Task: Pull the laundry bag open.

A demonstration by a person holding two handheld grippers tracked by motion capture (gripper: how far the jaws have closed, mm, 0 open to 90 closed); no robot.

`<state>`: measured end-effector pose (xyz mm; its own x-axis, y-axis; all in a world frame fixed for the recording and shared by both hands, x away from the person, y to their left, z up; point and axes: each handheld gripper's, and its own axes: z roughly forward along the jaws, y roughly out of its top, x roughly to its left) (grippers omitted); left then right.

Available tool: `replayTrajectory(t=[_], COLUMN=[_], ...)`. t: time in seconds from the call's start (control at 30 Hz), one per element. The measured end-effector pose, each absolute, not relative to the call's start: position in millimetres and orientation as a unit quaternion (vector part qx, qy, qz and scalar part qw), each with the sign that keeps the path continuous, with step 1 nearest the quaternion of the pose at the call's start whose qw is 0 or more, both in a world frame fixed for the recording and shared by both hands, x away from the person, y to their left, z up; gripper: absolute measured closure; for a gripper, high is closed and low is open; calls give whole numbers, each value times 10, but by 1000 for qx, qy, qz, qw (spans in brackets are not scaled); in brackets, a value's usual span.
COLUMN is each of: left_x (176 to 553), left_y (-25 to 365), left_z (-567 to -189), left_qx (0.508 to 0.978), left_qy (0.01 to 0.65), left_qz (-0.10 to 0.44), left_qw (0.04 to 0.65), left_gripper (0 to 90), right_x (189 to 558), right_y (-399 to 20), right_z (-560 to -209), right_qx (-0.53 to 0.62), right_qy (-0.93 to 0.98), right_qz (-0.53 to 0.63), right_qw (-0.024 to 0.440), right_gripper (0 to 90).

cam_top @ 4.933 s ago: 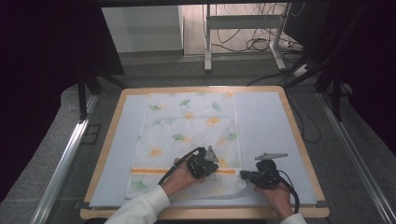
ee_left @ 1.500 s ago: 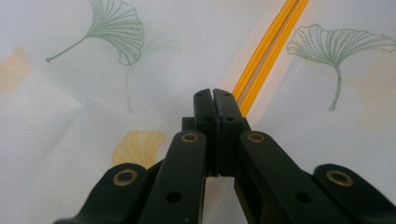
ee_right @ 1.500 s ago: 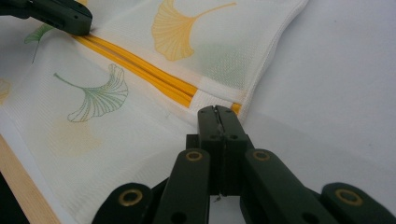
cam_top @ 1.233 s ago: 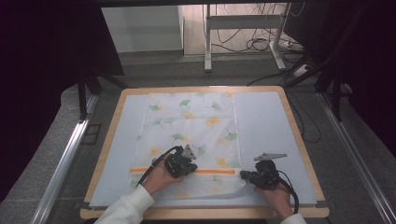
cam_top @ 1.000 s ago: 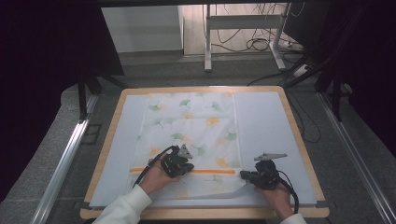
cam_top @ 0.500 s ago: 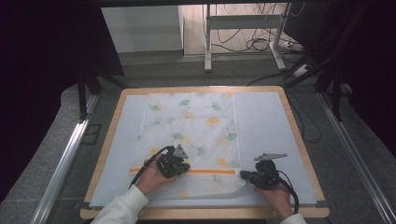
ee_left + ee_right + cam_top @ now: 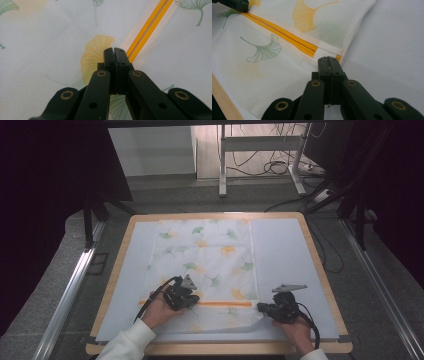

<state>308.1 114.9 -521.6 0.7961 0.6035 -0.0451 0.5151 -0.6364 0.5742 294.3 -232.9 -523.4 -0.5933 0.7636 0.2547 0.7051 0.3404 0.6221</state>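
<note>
Left tongs (image 7: 114, 50) shut tight, black tips pressed together with nothing seen between them, resting on the white leaf-print cloth (image 7: 205, 255) just beside the orange stripe (image 7: 147, 27), over a yellow fan-shaped leaf (image 7: 95, 53). Right tongs (image 7: 328, 60) likewise closed, tips meeting at the cloth's near right corner, at the end of that same orange stripe; whether a bit of fabric sits pinched there, cannot tell. Seen from above: left tongs (image 7: 187, 296) toward the left end of the stripe (image 7: 220, 304), right tongs (image 7: 265, 308) at its right end, well apart, a hand (image 7: 157, 312) behind the left and another hand (image 7: 295, 332) behind the right, cables trailing back toward white sleeves. Cloth spread flat down the middle of a pale mat (image 7: 285, 255), near edge folded over toward the stripe. Mat lying on a wooden table (image 7: 115, 270) with a light rim. Beyond the table: grey floor, a metal rail (image 7: 70, 290) at left, desk legs and loose cables (image 7: 280, 167) at the back. Nothing lying across the cloth but the two pairs of tongs.
</note>
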Motion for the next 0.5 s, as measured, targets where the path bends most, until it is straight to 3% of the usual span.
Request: replayTrajectory(t=[0.5], left_x=[3076], left_y=[1296], left_z=[-5218], left_qx=[897], left_qy=[324], left_qz=[76], left_qw=[290], left_gripper=[900], right_x=[2944], right_y=[-2330], right_z=[-5233], right_qx=[449], right_qy=[818], right_qz=[358], right_qw=[41], right_gripper=[897])
